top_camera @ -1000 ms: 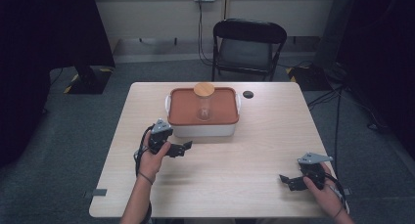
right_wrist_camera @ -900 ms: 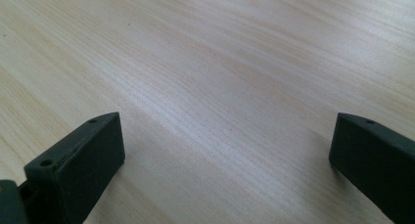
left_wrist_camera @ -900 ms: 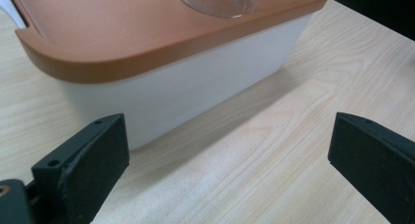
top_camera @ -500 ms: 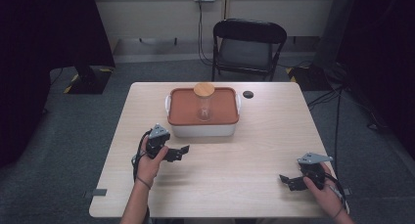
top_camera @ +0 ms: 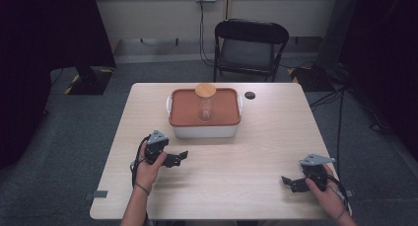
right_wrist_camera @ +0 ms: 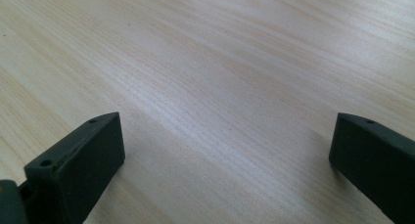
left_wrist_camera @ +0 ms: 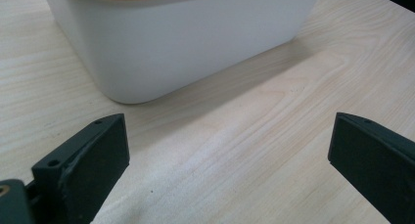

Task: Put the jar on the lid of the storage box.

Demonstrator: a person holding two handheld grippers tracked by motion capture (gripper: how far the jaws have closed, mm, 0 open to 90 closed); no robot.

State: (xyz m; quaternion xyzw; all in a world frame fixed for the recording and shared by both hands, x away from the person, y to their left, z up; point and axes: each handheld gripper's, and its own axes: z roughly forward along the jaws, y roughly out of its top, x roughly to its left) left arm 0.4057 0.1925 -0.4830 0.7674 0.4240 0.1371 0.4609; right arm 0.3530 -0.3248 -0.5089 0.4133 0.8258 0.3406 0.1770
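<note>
While both claws are gaping wide and empty, the left claw [top_camera: 181, 157] is hovering at centre-left, just below the white box [top_camera: 204, 130]. The right claw [top_camera: 290, 182] is waiting at lower right of the desk [top_camera: 256, 152]. Reaching the lidded glass jar [top_camera: 205, 103] on the box's orange lid looks the likely next move.

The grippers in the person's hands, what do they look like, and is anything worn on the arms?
Both are black two-jaw tools, each topped with a grey three-cornered plate. The left gripper trails a black cable that loops beside the wrist. The right gripper has a cable running back along the hand. The jaws are flat, blocky black pads with small holes. The forearms are bare, with a thin band on each wrist.
</note>
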